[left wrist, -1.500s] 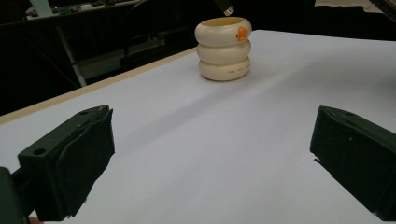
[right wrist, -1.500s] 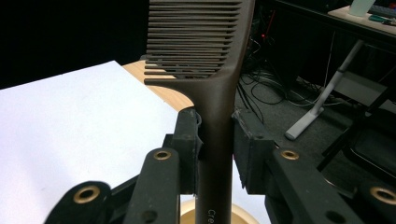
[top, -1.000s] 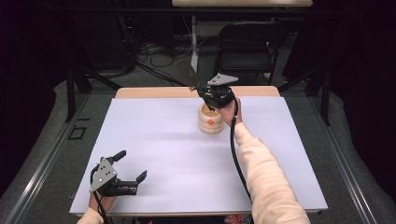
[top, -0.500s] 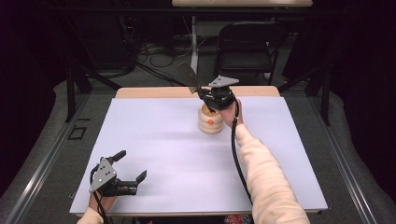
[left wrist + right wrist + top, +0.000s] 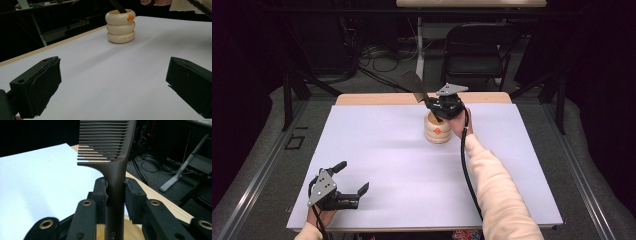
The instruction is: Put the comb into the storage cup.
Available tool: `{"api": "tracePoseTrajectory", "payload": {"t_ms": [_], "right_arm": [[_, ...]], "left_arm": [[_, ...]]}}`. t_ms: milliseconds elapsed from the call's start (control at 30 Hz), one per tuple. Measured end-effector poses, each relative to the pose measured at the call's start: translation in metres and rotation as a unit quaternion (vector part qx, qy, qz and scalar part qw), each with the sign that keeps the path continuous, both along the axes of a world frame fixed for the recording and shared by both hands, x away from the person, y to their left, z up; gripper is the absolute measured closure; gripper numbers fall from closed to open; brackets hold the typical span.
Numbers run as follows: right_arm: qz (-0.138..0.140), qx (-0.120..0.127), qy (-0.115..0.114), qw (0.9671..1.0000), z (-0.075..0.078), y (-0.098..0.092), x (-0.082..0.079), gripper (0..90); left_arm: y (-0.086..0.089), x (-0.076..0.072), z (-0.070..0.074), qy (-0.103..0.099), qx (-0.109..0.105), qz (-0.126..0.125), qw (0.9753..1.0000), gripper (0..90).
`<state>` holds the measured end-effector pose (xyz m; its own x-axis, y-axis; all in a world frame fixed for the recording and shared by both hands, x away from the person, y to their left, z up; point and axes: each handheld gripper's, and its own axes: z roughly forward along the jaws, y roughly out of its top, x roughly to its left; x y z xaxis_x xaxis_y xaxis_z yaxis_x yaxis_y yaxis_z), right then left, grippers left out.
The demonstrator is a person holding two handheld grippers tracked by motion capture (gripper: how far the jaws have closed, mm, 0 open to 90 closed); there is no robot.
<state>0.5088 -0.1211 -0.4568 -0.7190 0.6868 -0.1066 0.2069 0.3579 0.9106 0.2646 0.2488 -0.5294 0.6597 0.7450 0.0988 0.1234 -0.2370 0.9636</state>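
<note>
The right hand-held gripper (image 5: 438, 111) clamps the handle of a dark brown comb (image 5: 113, 157), whose lower end dips into the cream ribbed holder (image 5: 437, 127) standing toward the far edge of the desk (image 5: 377, 165). The comb leans away from the holder, so a sideways pull could likely catch the rim and tip the light holder over. The narrow handle might also pivot between the pads. The left hand-held gripper (image 5: 343, 181) rests wide open near the desk's near edge, well apart.
</note>
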Motion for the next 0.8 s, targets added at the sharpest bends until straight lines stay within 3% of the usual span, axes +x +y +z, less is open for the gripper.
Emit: {"api": "tracePoseTrajectory", "payload": {"t_ms": [800], "right_arm": [[0.003,-0.005,0.013,0.9999,-0.011,-0.006,0.001,72.2]], "left_arm": [[0.0,0.0,0.0,0.0,0.001,0.001,1.0,0.0]]}}
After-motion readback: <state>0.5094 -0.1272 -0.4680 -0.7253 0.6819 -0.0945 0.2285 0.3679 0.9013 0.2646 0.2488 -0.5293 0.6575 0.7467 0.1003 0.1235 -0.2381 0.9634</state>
